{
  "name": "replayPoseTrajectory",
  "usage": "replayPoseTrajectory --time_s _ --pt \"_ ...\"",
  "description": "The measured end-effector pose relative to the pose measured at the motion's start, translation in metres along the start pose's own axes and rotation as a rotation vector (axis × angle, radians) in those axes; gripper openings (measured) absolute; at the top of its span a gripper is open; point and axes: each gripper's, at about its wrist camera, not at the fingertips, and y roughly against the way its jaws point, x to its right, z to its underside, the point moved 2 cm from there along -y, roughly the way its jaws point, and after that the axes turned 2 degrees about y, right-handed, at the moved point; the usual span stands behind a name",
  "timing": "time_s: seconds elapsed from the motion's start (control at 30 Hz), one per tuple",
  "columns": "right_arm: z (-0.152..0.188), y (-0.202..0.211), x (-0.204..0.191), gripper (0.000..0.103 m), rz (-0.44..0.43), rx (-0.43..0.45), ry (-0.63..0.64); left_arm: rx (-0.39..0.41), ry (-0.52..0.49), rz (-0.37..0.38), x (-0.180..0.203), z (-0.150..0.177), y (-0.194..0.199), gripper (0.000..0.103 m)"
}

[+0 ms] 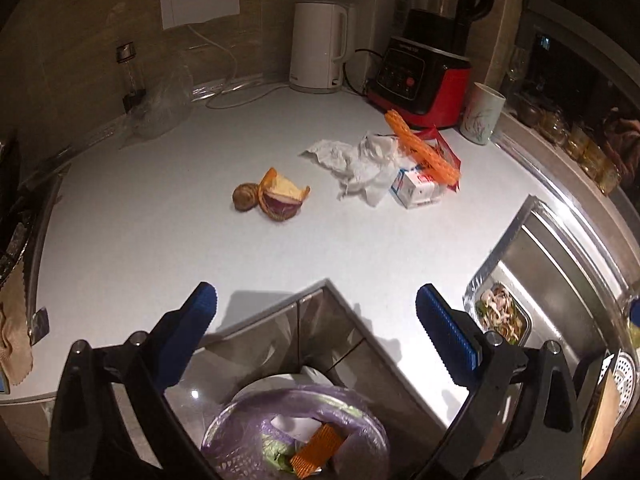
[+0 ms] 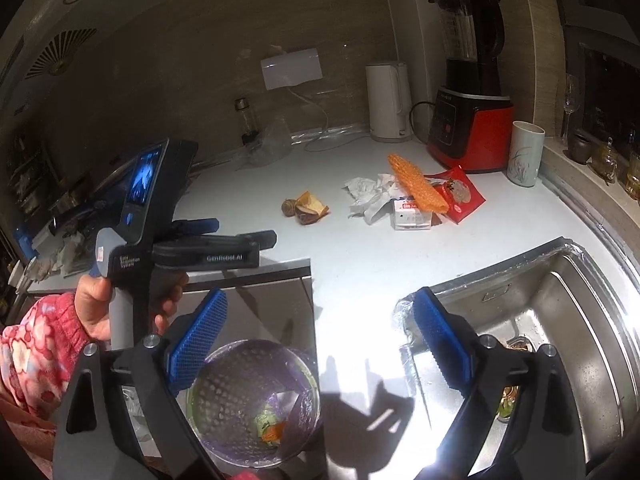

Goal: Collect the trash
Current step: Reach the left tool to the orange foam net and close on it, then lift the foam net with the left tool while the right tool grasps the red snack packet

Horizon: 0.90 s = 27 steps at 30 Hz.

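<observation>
- My left tool (image 1: 316,332) and right tool (image 2: 320,340) both gape wide, empty, above the purple-lined round bin (image 1: 296,436).
- Orange scrap (image 1: 316,450) already binned.
- Left on the white surface (image 1: 160,240): crumpled white tissue (image 1: 352,160), orange mesh sleeve (image 1: 420,148), fruit peel (image 1: 280,196).

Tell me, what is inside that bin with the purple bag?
In the bin lie an orange net piece, something white and green scraps. The bag's folds cover anything deeper, so that cannot be seen.

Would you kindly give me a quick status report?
Both grippers open, empty: left gripper, right gripper, over the bin. Crumpled tissue, carton, peels remain on the counter. Path unobstructed.
</observation>
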Motion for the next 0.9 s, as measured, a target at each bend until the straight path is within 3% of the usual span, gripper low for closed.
replayPoseTrajectory --time_s 0.2,0.47,0.73,0.77,0.8,0.83,0.9 --pt "-0.020 -0.031 0.059 0.094 0.013 -0.009 -0.009 -0.005 0.019 0.023 0.041 -0.053 -0.035 0.096" --pt "-0.042 -0.071 0.124 0.094 -0.002 -0.021 -0.018 -0.087 0.055 0.062 0.116 -0.120 -0.109 0.096" --pt "-0.038 -0.099 0.168 0.094 -0.033 -0.026 -0.082 -0.171 0.070 0.010 0.136 -0.147 -0.175 0.093" --pt "-0.038 -0.101 0.172 0.094 -0.037 -0.026 -0.092 -0.179 0.072 0.005 0.136 -0.148 -0.180 0.090" --pt "-0.037 -0.104 0.176 0.094 -0.041 -0.024 -0.102 -0.188 0.079 0.011 0.134 -0.148 -0.183 0.073" --pt "-0.037 -0.107 0.178 0.094 -0.044 -0.024 -0.108 -0.206 0.087 0.024 0.133 -0.148 -0.187 0.050" --pt "-0.037 -0.112 0.182 0.094 -0.050 -0.025 -0.114 -0.258 0.117 0.055 0.129 -0.145 -0.195 0.029"
